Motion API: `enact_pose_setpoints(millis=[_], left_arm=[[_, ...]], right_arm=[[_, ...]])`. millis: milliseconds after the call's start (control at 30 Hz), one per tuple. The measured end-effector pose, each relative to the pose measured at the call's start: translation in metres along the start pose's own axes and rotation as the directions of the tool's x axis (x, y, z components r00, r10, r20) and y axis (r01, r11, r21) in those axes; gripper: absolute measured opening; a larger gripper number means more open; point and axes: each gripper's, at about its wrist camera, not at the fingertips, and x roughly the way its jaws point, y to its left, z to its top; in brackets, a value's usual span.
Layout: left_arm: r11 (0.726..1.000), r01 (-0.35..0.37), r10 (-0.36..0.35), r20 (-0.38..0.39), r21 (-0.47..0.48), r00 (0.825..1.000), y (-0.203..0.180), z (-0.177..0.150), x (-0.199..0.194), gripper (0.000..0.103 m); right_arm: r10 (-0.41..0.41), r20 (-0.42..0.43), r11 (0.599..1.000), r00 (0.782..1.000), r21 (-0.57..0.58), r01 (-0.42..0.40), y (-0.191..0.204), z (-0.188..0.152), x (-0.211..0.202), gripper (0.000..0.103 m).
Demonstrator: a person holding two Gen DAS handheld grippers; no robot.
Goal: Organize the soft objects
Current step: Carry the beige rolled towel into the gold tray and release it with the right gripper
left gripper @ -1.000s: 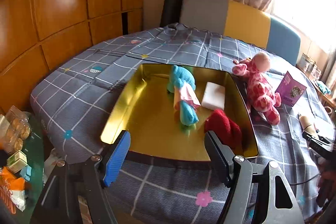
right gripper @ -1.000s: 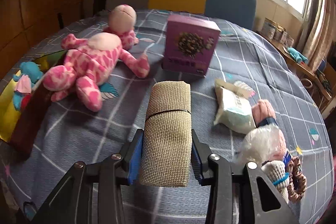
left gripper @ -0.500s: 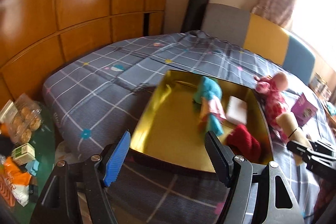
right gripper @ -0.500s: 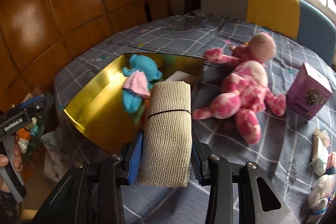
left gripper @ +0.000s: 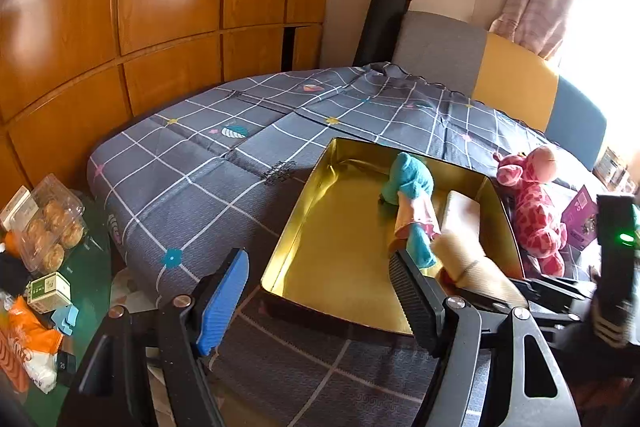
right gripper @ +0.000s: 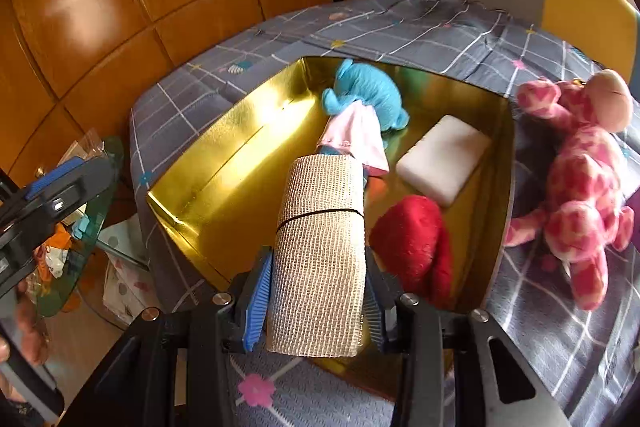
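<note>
Where wood panels (left gripper: 160,7) rise, checked bedspread (left gripper: 192,163) lies.

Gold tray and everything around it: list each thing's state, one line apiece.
Gold tray: open, on the bed, partly filled.
Blue toy: lying in the tray.
White block: flat in the tray.
Red plush: in the tray's near corner.
Beige roll: gripped, above the tray.
Pink toy: lying on the bed, outside the tray.
Right hand-held gripper: shut on the roll.
Left hand-held gripper: open, empty.
</note>
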Motion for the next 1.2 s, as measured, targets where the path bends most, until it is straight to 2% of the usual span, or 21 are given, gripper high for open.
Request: enact_pose_setpoints(millis=[100, 333, 667, 900, 1200], left_arm=[[1.0, 0.004, -0.004, -0.002, 0.009, 1.0, -0.005, -0.001, 0.001, 0.074], [1.0, 0.012, -0.012, -0.007, 0.018, 1.0, -0.01, -0.003, 0.002, 0.074], [0.999, 0.025, -0.025, -0.007, 0.029, 1.0, -0.015, -0.004, 0.0, 0.074], [0.999, 0.033, -0.033, 0.0, 0.036, 0.999, -0.018, -0.003, -0.004, 0.076], [0.997, 0.05, -0.05, 0.004, 0.064, 0.999, -0.03, -0.006, -0.009, 0.076]], right_arm=[[-0.024, -0.022, 1.0, 0.999, -0.005, 0.024, -0.004, 0.004, 0.013, 0.041], [-0.024, -0.057, 1.0, 0.998, 0.018, 0.025, -0.016, -0.004, 0.028, 0.045], [-0.042, 0.001, 0.998, 0.999, 0.052, 0.042, -0.016, -0.01, 0.009, 0.047], [-0.053, 0.062, 0.997, 0.997, 0.065, 0.049, -0.017, -0.014, -0.018, 0.047], [-0.115, 0.133, 0.99, 0.984, 0.096, 0.103, -0.025, -0.033, -0.056, 0.047]])
